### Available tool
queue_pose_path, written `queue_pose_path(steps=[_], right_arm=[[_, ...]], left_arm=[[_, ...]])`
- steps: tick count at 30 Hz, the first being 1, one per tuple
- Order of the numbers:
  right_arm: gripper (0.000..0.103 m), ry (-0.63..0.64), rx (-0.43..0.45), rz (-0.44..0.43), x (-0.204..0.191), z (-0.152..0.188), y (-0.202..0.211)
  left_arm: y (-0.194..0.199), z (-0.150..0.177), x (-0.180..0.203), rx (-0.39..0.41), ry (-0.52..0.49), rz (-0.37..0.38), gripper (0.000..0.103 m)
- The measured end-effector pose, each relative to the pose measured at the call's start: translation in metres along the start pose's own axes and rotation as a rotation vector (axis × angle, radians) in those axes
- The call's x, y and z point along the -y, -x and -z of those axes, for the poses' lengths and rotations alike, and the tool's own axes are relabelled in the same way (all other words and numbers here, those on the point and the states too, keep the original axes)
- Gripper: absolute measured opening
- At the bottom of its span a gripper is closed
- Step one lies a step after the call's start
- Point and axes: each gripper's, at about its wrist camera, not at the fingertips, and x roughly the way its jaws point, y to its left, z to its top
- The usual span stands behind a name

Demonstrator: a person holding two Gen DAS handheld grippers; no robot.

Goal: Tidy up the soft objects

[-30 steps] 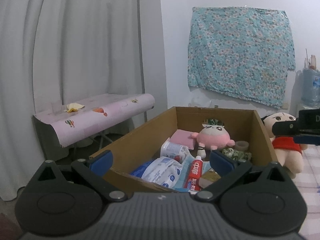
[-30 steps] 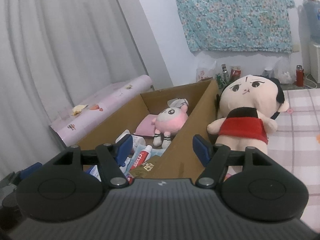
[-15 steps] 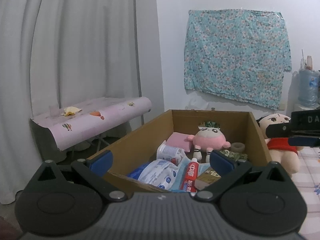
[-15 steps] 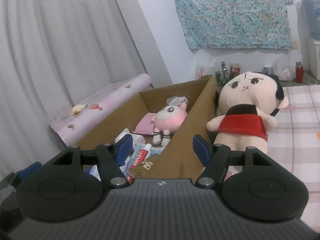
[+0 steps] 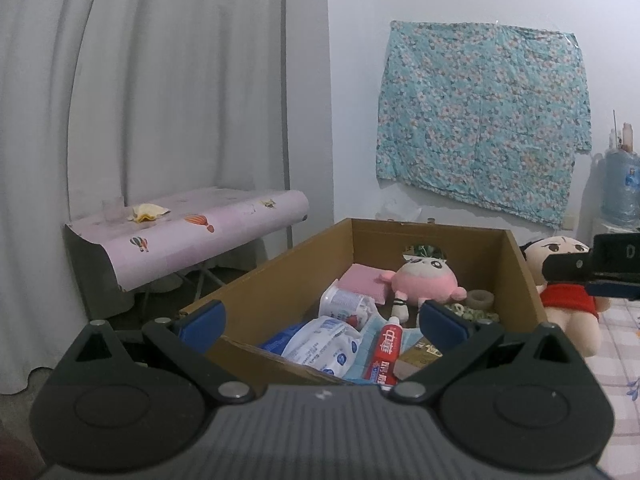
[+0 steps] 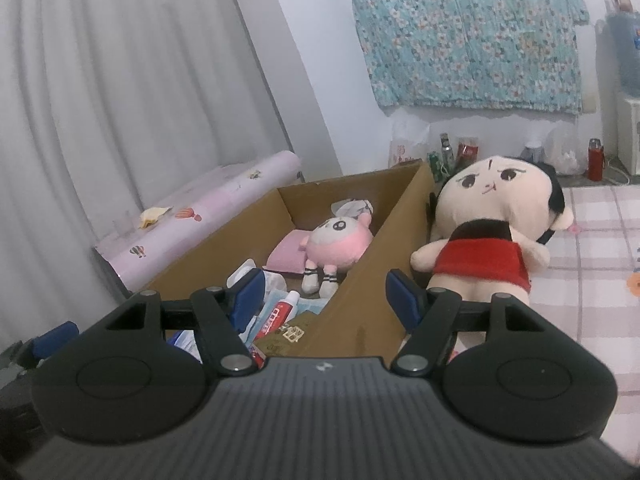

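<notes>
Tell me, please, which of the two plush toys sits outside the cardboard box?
The black-haired doll in red; the pink plush lies inside the cardboard box.

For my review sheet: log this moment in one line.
left gripper: open, empty | right gripper: open, empty | pink plush: in box | red-shirt doll: outside

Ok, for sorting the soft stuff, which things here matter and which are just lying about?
Job:
pink plush
big doll in red
cardboard box

Lying about:
toothpaste tube
tape roll
water jug
floral cloth on wall
</notes>
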Motion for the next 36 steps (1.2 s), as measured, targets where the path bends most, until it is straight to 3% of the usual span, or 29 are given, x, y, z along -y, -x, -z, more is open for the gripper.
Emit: queue_pose_path(steps=[13, 36], right_arm=[[0.069, 0.008, 0.008, -0.003, -0.0005, -0.0033, 0.0051], [0.069, -0.024, 0.016, 0.009, 0.0020, -0.0029, 0.0064]], left_arm=[[0.0035, -0.0015, -0.0036, -0.001, -0.004, -0.034, 0.103], [0.0016, -0.0021, -0.0061, -0.010, 0.010, -0.024, 0.103]])
